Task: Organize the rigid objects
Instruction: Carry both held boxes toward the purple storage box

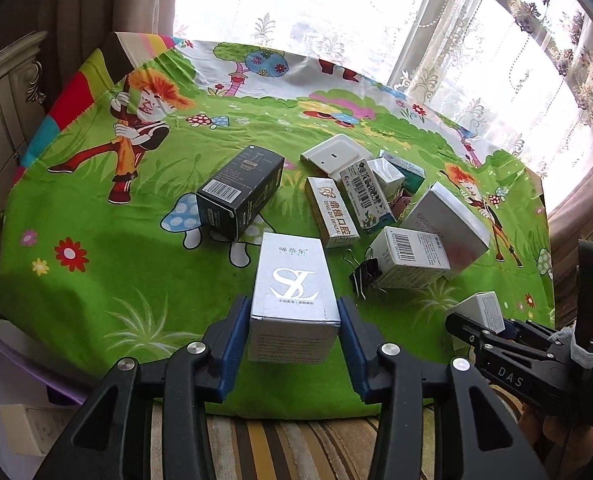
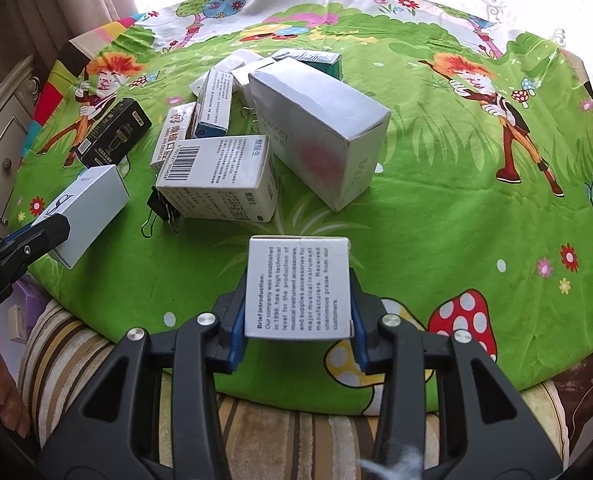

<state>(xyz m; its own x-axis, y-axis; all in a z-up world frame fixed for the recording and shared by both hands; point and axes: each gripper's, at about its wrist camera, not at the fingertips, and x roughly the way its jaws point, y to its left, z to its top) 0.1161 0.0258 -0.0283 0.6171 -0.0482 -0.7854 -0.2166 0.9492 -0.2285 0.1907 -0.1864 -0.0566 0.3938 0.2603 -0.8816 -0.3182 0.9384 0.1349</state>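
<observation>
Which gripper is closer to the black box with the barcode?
Left. The left gripper, holding the SL box, sits just in front of the black box. The right gripper, holding a white text box, is farther off to the right.

— Left gripper (image 1: 294, 332)?
— Closed on silver box (image 1: 290, 296), held above cloth level.
— Right gripper (image 2: 298, 320)?
— Clamped on white printed box (image 2: 298, 288), blue pads (image 2: 238, 330) pressing both sides.
</observation>
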